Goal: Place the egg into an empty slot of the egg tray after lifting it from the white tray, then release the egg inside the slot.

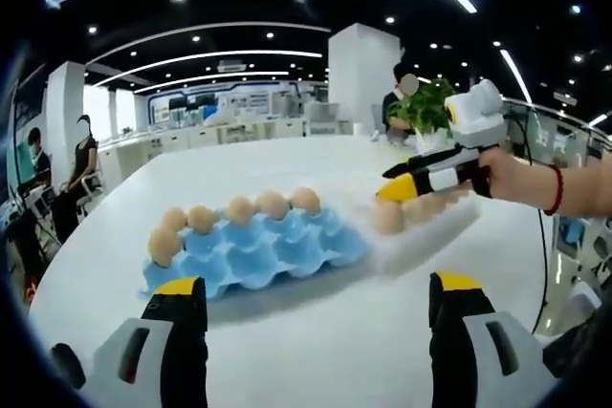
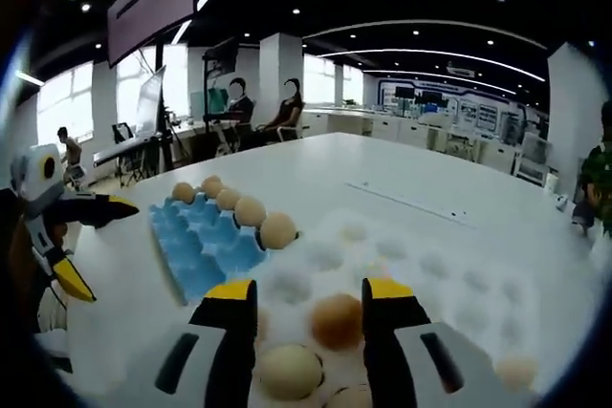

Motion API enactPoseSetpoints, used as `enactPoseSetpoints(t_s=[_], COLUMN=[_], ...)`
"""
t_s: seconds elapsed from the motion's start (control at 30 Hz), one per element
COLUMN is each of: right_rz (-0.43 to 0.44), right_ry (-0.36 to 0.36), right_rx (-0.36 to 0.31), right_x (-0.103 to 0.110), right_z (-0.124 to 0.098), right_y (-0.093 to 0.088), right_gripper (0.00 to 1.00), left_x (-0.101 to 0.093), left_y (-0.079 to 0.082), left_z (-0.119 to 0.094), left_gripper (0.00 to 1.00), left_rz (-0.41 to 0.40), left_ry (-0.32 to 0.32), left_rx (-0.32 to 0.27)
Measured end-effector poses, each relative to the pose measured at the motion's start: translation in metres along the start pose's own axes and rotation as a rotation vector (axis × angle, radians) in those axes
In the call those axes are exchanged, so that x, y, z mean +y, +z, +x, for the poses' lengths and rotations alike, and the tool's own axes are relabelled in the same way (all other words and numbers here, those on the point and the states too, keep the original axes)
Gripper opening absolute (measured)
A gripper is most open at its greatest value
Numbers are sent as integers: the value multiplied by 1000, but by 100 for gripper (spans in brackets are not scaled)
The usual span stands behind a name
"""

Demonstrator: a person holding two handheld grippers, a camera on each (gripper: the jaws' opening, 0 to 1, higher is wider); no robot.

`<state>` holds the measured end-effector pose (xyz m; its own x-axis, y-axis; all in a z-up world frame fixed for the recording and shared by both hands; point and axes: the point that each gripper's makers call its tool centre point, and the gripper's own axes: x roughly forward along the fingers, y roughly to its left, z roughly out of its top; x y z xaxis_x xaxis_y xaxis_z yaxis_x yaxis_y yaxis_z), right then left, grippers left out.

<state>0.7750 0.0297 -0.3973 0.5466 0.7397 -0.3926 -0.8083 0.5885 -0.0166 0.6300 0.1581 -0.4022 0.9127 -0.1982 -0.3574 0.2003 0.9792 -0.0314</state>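
Now right tongs (image 2: 309,305) straddle an egg (image 2: 337,320), left tongs (image 1: 317,300) spread.

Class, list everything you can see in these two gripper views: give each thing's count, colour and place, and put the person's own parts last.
Egg tray: one, blue, on the white table, left of the white tray in the left gripper view.
Eggs in egg tray: five, tan, in a single row along its far edge.
White tray: one, white, beside the egg tray; most dimples bare.
Eggs in white tray: at least four, tan and pale, at the near end in the right gripper view.
Table: one, white, under both trays.
Potted plant: one, green, far side of the table.
Right gripper: yellow-tipped black fingers either side of a tan egg, not touching it.
Left gripper: fingers apart, holding nothing, above the table.
Hand: holds the right gripper.
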Motion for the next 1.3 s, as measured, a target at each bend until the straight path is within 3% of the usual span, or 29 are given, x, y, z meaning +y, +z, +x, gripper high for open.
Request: enactPoseSetpoints(t_s=[0.5, 0.53, 0.63, 0.67, 0.8, 1.07, 1.3], right_rz=[29, 7, 7, 7, 22, 133, 170], right_ry=[-59, -101, -113, -159, -203, -383, -445], right_rx=[16, 26, 35, 75, 109, 159, 184], right_x=[-11, -12, -12, -15, -20, -30, -30], right_z=[-1, 0, -1, 0, 5, 3, 0], right_y=[-15, -16, -17, -18, -19, -25, -29], right_gripper=[36, 36, 35, 34, 33, 30, 29], left_x=[-2, -2, -2, -2, 3, 4, -4], left_y=[4, 4, 4, 4, 4, 5, 5], left_z=[4, 5, 5, 4, 3, 5, 3], left_gripper=[97, 97, 97, 97, 97, 96, 96], left_rz=[14, 12, 12, 21, 21, 26, 33], left_ry=[-11, -12, -14, -11, -3, -15, -29], left_rx=[-2, -2, 0, 1, 1, -6, -11])
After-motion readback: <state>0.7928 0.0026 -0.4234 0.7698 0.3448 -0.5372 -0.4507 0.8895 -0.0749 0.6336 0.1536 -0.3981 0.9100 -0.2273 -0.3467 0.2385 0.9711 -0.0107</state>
